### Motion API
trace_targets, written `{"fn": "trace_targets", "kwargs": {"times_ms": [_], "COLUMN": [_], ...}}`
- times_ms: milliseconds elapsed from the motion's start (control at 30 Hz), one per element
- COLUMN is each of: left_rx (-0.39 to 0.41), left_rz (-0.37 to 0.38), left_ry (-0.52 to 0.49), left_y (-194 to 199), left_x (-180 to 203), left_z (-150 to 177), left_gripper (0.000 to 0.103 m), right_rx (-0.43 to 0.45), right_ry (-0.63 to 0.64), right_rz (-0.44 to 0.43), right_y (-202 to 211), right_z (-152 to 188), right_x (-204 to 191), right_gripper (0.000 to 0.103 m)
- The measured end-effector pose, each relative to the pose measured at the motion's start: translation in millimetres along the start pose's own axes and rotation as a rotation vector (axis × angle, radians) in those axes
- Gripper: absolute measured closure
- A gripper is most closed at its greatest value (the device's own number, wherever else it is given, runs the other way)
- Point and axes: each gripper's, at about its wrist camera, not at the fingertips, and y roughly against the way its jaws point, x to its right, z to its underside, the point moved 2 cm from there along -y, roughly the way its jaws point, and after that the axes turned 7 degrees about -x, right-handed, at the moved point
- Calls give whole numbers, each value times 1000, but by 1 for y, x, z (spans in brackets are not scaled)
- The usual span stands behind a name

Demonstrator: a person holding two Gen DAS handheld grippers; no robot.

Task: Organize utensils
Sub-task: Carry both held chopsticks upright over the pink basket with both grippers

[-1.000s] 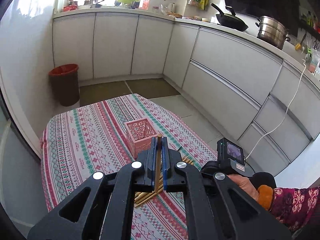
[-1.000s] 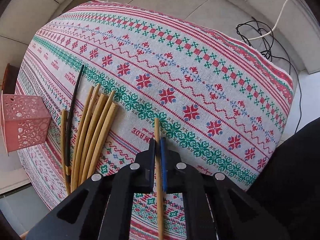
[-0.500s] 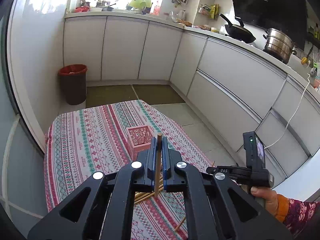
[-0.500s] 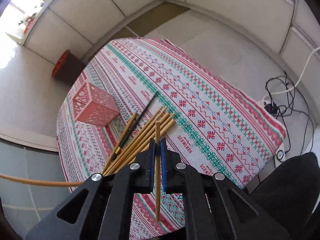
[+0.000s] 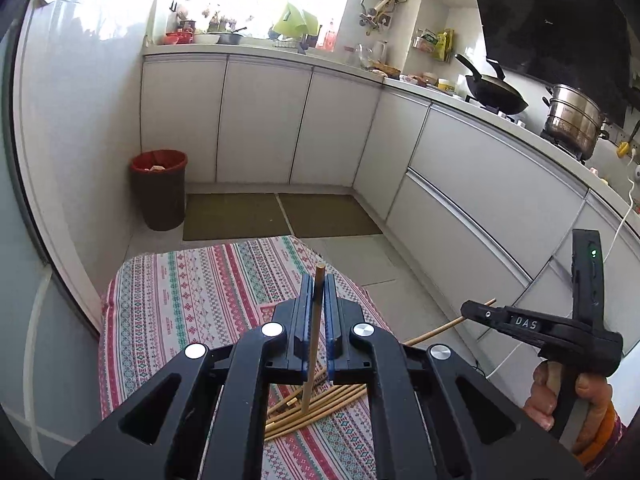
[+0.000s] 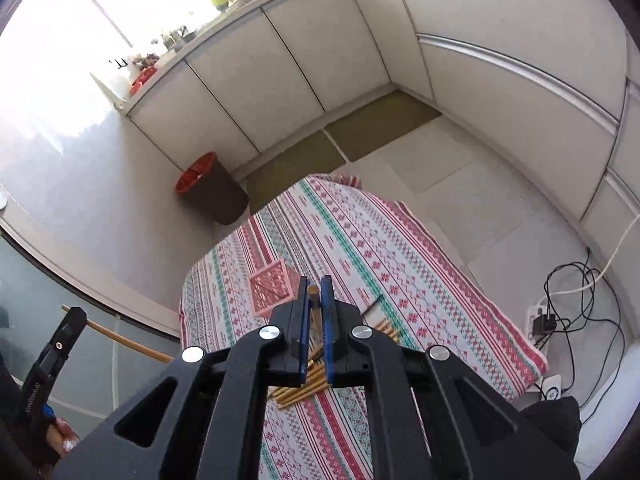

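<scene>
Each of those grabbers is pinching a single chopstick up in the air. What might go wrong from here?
1. The left gripper holds its chopstick by a thin pinch; it might pivot or slip.
2. The right gripper must aim its chopstick into the small pink basket; a miss could tip it.
3. A dropped stick may scatter the loose chopsticks off the table.

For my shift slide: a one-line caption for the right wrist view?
Right gripper shut on a bamboo chopstick above the patterned tablecloth, pink holder and loose chopsticks below.
</scene>
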Motion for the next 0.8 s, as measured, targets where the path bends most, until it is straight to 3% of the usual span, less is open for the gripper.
{"fn": "trace_targets", "kwargs": {"times_ms": [367, 533, 667, 700, 767, 800], "left_rx": [64, 60, 103, 102, 43, -3], "left_rz": [-63, -65, -53, -58, -81, -101], "left_ry": [54, 72, 89, 101, 150, 216], "left_y": [-30, -51, -42, -40, -48, -59], "left_x": [-11, -17, -28, -34, -55, -74], "left_z": [-51, -60, -62, -62, -56, -48], "left_gripper": [97, 97, 97, 94, 59, 36], "right_rx": [100, 70, 56, 54, 49, 50], "right_ry": [88, 101, 121, 123, 119, 115], "right_rz": [-66, -71, -74, -81, -102, -115], "right_y": [7, -13, -25, -26, -26, -24], "right_z": [-65, -78, -79, -80, -81, -81], "right_x": [-44, -53, -56, -56, -55, -53], "right_gripper": [97, 97, 97, 97, 97, 97]}}
